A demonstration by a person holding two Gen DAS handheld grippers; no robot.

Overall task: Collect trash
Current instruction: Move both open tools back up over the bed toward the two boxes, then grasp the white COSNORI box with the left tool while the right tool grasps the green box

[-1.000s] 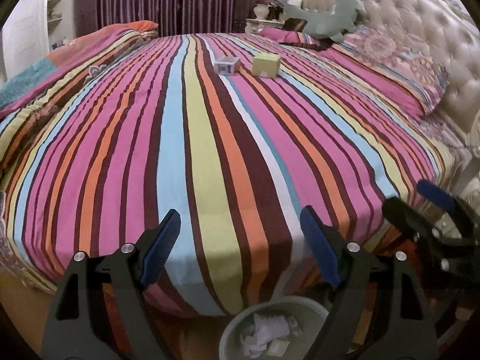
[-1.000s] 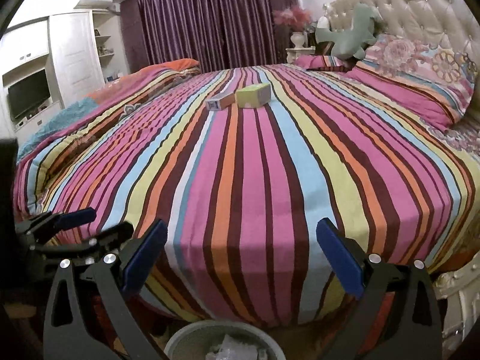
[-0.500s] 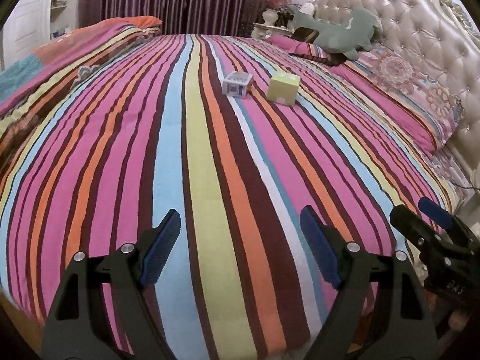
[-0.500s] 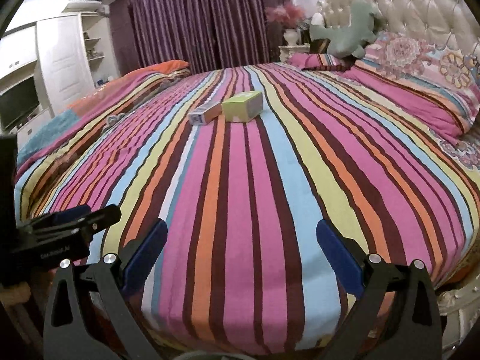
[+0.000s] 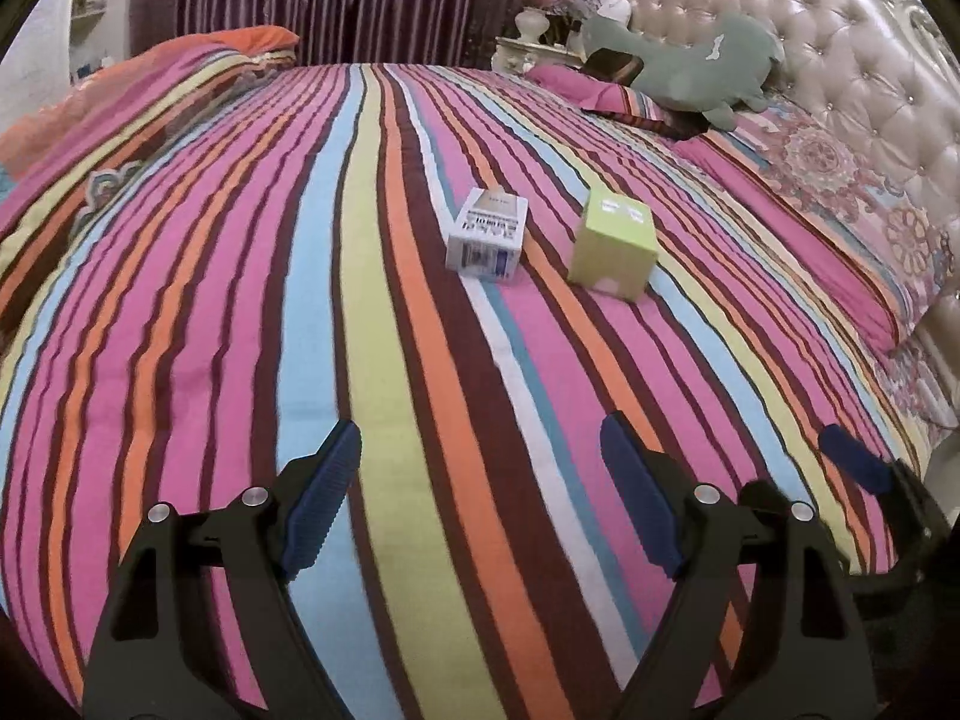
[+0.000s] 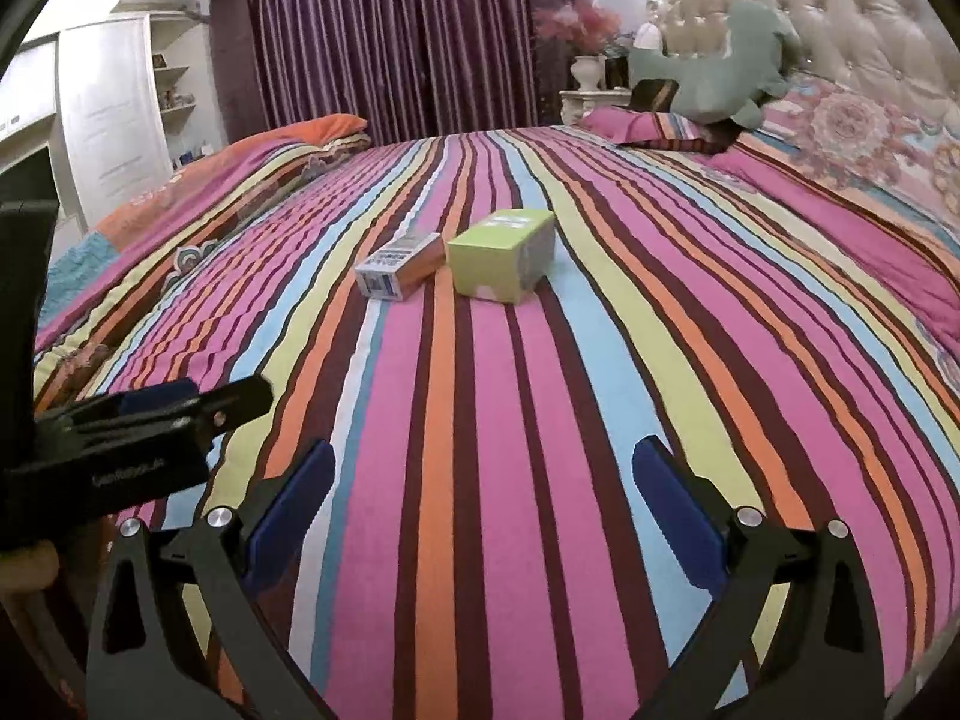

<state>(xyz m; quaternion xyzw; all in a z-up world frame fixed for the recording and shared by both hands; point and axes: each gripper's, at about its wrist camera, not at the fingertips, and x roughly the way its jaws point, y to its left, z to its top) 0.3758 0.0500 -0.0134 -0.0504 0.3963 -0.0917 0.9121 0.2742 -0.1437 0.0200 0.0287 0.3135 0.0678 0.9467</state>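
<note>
2 small cardboard boxes lie just above the frame's centre on the bed [image 5: 240,312]: a white box [image 5: 487,235] with printed labels, flat and oblong, and just to its right a lime-green box [image 5: 613,245], squarish and matte. The bedspread is soft cloth in bold stripes. Both the left hand-held gripper [image 5: 480,498] and the right hand-held gripper [image 6: 483,519] stand released and empty over the lower frame. A tufted headboard [image 5: 840,60] fills the upper right; purple curtains [image 6: 390,36] hang behind.

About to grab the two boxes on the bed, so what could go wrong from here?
The white box and green box lie close together, so open jaws reaching for one may nudge the other. The soft striped bedspread could let a box tip or sink when pressed.
</note>
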